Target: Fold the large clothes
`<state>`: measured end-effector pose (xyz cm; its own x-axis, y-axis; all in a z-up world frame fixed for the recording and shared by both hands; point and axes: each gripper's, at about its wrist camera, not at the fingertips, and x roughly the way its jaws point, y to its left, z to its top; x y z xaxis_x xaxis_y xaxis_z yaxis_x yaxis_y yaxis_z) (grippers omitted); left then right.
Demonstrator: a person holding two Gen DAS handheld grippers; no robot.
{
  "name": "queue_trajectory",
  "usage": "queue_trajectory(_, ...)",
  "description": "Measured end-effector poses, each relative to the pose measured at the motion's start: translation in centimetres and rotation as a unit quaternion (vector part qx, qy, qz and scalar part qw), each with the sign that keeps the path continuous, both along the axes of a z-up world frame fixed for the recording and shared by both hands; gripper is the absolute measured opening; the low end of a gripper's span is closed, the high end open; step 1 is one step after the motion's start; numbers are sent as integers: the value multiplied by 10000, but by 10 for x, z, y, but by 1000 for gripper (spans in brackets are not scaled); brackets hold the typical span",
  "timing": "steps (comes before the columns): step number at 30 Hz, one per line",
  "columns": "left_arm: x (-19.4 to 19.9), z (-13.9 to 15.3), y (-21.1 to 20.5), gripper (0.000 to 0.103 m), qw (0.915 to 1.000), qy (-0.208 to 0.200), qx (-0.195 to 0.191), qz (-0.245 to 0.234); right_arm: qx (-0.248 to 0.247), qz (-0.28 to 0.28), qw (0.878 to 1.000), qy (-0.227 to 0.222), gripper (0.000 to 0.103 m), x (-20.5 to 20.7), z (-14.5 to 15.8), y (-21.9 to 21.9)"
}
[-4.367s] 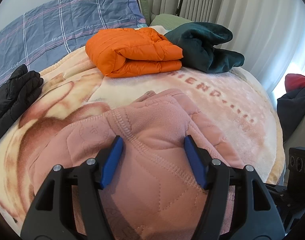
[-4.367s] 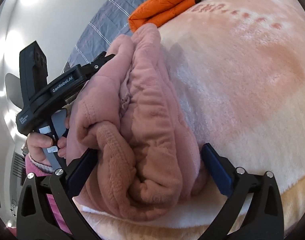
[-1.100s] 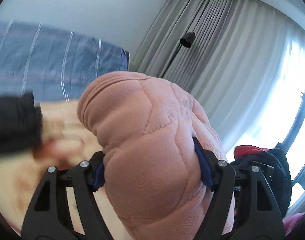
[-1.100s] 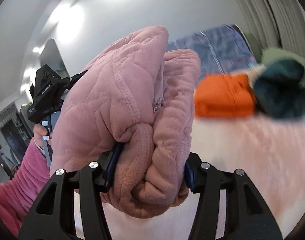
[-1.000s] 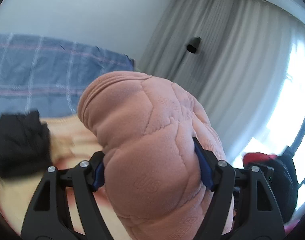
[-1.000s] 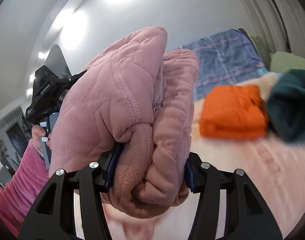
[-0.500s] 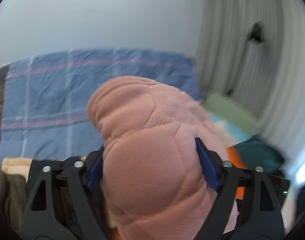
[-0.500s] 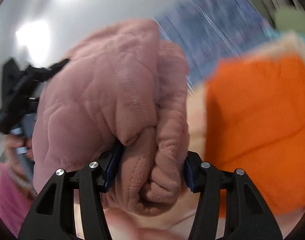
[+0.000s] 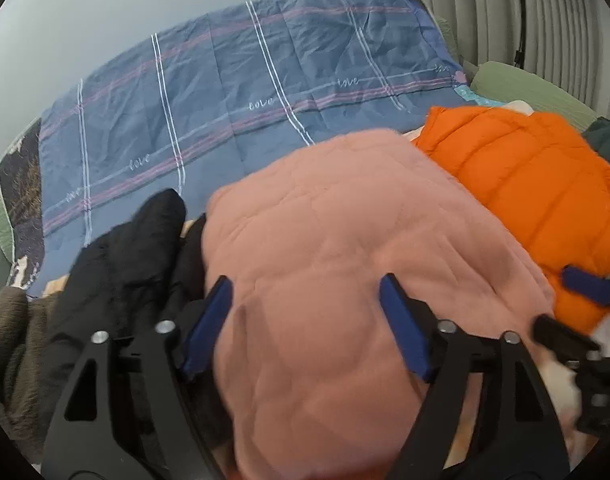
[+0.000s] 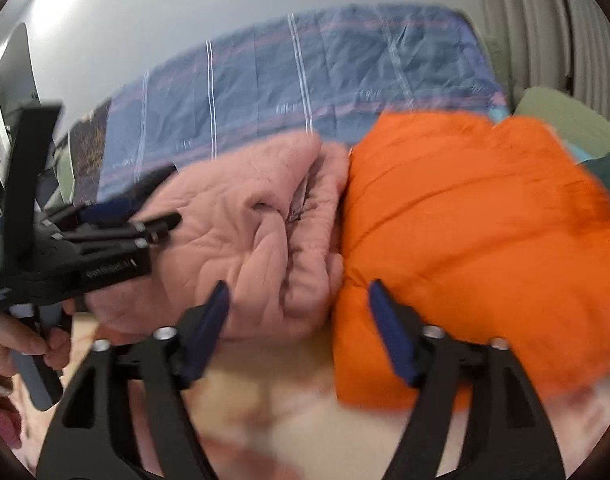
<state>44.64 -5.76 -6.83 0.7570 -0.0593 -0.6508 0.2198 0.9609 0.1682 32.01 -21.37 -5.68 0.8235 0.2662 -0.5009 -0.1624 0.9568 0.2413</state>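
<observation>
The folded pink quilted fleece garment (image 9: 337,264) lies on the bed between a black jacket (image 9: 129,256) and a folded orange puffer jacket (image 9: 541,184). My left gripper (image 9: 305,320) is open with its blue fingers on either side of the pink bundle. In the right wrist view the pink garment (image 10: 249,236) rests against the orange jacket (image 10: 473,240). My right gripper (image 10: 299,320) is open and drawn back from the bundle's near end, holding nothing. The left gripper's body (image 10: 85,252) shows at the left there.
A blue plaid duvet (image 9: 241,96) lies behind the clothes. A dark green garment (image 9: 605,140) and a light green pillow (image 9: 529,84) are at the far right, by grey curtains (image 9: 545,16). A cream and pink blanket (image 10: 289,400) covers the bed. A brown fleece (image 9: 9,344) is at left.
Both grippers carried the pink bundle through the air and set it down between the black and orange jackets. Both have opened, and the right one has pulled back off the bundle.
</observation>
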Motion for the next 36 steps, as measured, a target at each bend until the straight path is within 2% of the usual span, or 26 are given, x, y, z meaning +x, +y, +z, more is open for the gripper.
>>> queue_trajectory(4,-65,13,-8,91,9990,-125,-146,-410,-55,37,9997,-229,79,-59,17,-13)
queue_trajectory(7,-112,19,-5,96,9980,-149,-460,-412,-298,-90,9987,-407,80,-101,28,-17)
queue_trajectory(11,-168,33,-5,101,9951,-161,-870,-447,-115,-247,9965,-787,90,-164,45,-31)
queue_trajectory(15,-238,57,-7,101,9929,-510,-974,-457,58,-368,9946,-970,100,-222,63,-43)
queue_trajectory(17,-277,69,-5,101,9914,-756,-1025,-283,-141,-595,9922,-1084,102,-247,70,-43)
queue_trajectory(20,-316,81,-3,101,9896,-991,-1029,-172,-888,-1182,9843,-962,102,-278,73,-32)
queue_trajectory(22,-345,88,-3,101,9887,-1059,-1056,-131,-966,-1354,9815,-946,102,-299,73,-29)
queue_trajectory(24,-371,94,0,101,9878,-1085,-1108,-128,-821,-1204,9862,-781,102,-313,70,-27)
queue_trajectory(27,-396,96,5,101,9872,-1070,-1180,-96,-867,-1141,9876,-637,102,-324,66,-19)
queue_trajectory(30,-425,95,13,101,9863,-1118,-1208,44,-1016,-1083,9866,-675,102,-335,62,-5)
queue_trajectory(36,-461,92,26,101,9860,-1163,-1194,87,-864,-1014,9876,-831,102,-362,72,15)
